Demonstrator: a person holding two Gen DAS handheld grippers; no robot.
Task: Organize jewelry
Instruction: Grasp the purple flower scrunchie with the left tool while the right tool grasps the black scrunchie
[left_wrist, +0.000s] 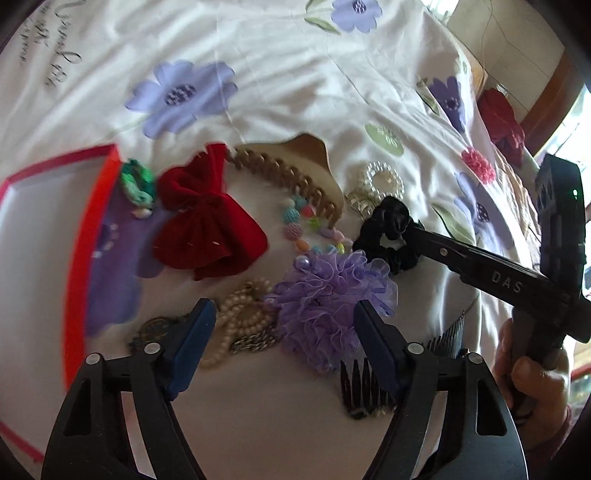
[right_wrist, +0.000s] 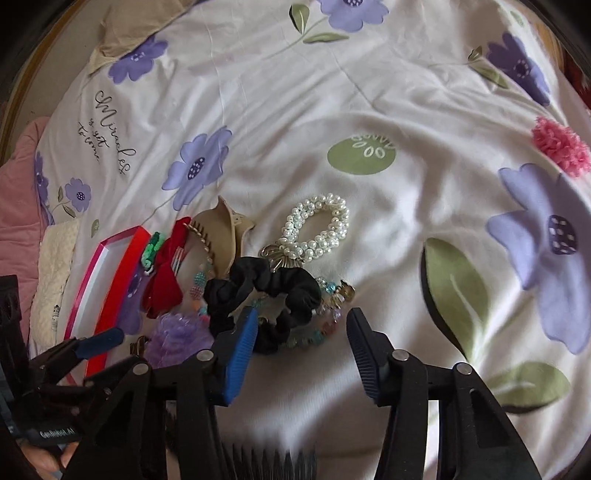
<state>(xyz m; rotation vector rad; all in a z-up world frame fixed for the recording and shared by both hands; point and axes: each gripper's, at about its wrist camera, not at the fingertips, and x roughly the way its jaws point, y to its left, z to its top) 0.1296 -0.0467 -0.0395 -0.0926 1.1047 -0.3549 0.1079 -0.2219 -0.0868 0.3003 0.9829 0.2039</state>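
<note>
Two half-open grippers: left gripper (left_wrist: 283, 308), right gripper (right_wrist: 303, 314), over jewelry pile (left_wrist: 243, 317) beside red box (left_wrist: 88, 229).

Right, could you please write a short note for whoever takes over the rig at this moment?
Left gripper: open, jaws either side of the purple ruffled scrunchie, not gripping.
Right gripper: open, tips by the black scrunchie, nothing held.
Things: red bow, pearl necklace, pearl scrunchie and the rest lie heaped on the flowered bedsheet beside the red box.
Done: nothing; the visible part of the box is bare.
Left: presumably sorting the whole pile.
</note>
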